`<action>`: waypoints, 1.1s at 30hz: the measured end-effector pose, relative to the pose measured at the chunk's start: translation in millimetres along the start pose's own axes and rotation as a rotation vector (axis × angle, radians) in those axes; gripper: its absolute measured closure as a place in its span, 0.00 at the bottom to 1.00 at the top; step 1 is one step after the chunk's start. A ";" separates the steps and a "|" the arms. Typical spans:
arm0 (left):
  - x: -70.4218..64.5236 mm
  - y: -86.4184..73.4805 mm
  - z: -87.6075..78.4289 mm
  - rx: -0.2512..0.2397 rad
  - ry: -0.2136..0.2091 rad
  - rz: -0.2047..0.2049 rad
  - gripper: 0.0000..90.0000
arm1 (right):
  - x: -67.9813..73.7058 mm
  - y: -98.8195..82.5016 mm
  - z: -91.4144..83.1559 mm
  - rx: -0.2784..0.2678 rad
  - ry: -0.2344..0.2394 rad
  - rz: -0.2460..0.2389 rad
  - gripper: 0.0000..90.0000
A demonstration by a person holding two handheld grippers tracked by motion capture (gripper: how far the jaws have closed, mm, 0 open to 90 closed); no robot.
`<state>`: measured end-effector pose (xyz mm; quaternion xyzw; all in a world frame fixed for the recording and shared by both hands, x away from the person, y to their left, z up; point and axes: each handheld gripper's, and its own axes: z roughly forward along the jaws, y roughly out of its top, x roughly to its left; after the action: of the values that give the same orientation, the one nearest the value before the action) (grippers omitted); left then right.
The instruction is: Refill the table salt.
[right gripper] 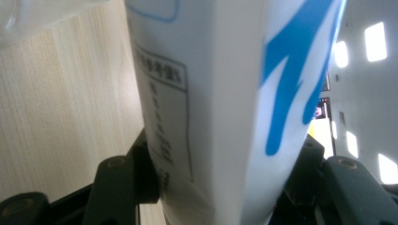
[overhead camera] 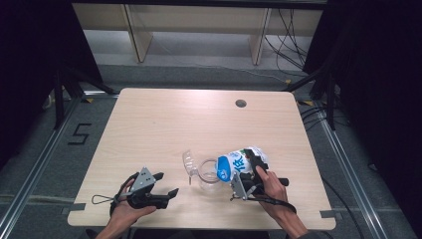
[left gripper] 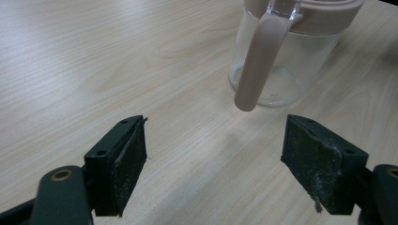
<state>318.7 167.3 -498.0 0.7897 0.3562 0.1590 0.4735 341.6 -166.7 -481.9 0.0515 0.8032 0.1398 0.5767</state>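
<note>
Right claw (overhead camera: 249, 172): it is clamped on the white and blue carton (overhead camera: 241, 163); in the right gripper view the two black jaws press on both sides of the carton's lower part.
Carton: it is tilted in the right claw, and its top end leans toward the mouth of the clear pitcher (overhead camera: 209, 174).
Pitcher: it stands upright on the worktop (overhead camera: 164, 119), just beside the right claw, on its left in the high view; its lid (overhead camera: 189, 163) is flipped open, away from the right claw.
Left claw (overhead camera: 166, 186): the jaws are wide apart, with nothing between them; it is low over the worktop.
Pitcher from the left claw: it is just ahead of the jaws, slightly toward the right jaw, and the pinkish handle (left gripper: 260, 61) faces the claw.
</note>
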 end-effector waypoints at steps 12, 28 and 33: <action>-0.6 0.0 0.1 0.000 0.001 0.003 0.24 | 0.2 0.7 3.3 -0.016 -0.027 -0.069 0.50; 0.3 0.2 1.3 0.005 -0.009 0.013 0.24 | -1.7 3.8 5.9 -0.017 -0.047 -0.122 0.51; 0.9 0.3 1.4 0.008 -0.008 0.017 0.24 | -0.9 5.3 5.1 -0.013 -0.057 -0.132 0.51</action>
<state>320.2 166.9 -498.5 0.7952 0.3482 0.1585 0.4704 346.3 -161.0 -481.1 -0.0012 0.7873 0.1053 0.6076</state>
